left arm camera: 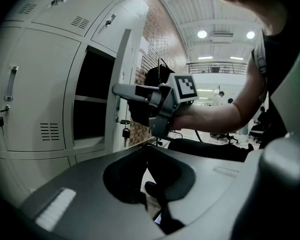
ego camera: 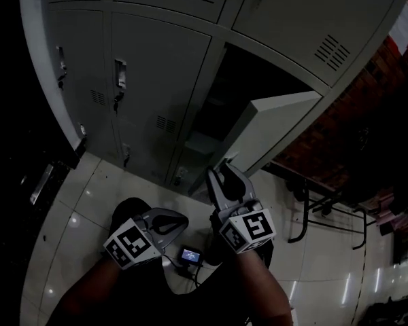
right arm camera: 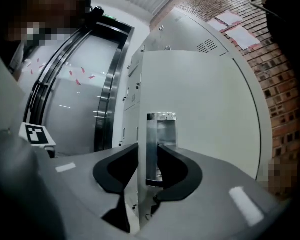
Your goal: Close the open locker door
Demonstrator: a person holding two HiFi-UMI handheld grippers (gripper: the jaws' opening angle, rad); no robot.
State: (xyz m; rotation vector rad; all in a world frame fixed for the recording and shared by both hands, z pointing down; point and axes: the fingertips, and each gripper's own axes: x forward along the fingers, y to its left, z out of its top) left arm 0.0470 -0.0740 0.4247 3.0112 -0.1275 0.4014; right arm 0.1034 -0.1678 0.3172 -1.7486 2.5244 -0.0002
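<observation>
Locker door (ego camera: 277,131): stiff, light sheet steel on hinges; I judge it swings easily. My left tool (ego camera: 180,220) hangs low, jaws together, empty. My right tool (ego camera: 224,170) pinches narrow astride the door's free edge, just below the latch plate (right arm camera: 161,134). Ahead, the compartment (ego camera: 221,94) gapes unobstructed; frame edges could trap the tool.

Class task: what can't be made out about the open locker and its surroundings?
Locker contents: too dark, head and left gripper views.
Gadget on the floor: too small, head view.
Papers on the brick wall: print too small, right gripper view.
Door hinges: behind the door, head view.
</observation>
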